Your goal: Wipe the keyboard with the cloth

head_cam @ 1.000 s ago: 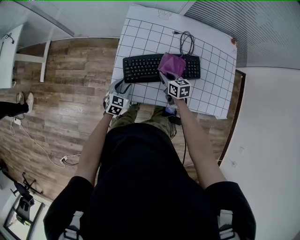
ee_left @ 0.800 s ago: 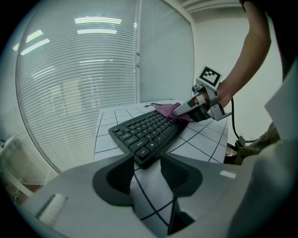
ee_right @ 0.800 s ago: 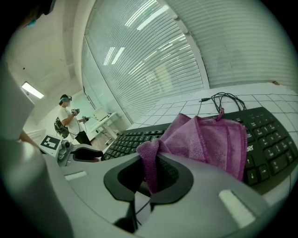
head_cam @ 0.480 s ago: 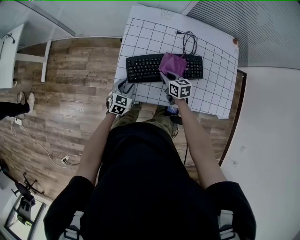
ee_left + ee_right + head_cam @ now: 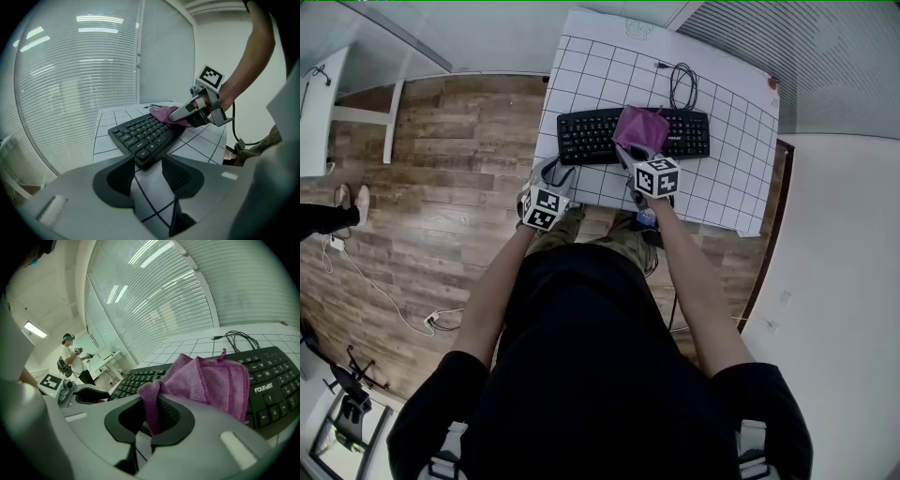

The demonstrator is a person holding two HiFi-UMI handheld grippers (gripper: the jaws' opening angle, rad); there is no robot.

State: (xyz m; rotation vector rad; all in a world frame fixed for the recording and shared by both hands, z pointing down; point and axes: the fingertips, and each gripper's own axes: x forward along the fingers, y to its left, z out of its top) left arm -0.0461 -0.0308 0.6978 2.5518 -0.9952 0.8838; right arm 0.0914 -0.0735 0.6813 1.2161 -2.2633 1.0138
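Observation:
A black keyboard [image 5: 591, 137] lies across the white gridded table [image 5: 722, 187]. A purple cloth [image 5: 642, 127] rests on the keyboard's middle. My right gripper [image 5: 636, 155] is shut on a corner of the cloth [image 5: 206, 380], which spreads over the keys [image 5: 276, 380] ahead of the jaws. My left gripper [image 5: 555, 174] stays at the table's near left edge, just short of the keyboard's left end [image 5: 140, 140], open with nothing between its jaws. From the left gripper view the right gripper [image 5: 194, 112] shows pressing the cloth [image 5: 164, 113] onto the keys.
The keyboard's black cable [image 5: 677, 86] lies coiled behind it on the table. Wood floor [image 5: 441, 169] lies left of the table. A white desk [image 5: 319, 103] stands far left. Another person [image 5: 72, 359] stands in the background of the right gripper view.
My right gripper has slid the cloth slightly leftward along the keyboard. The left gripper has stayed in place.

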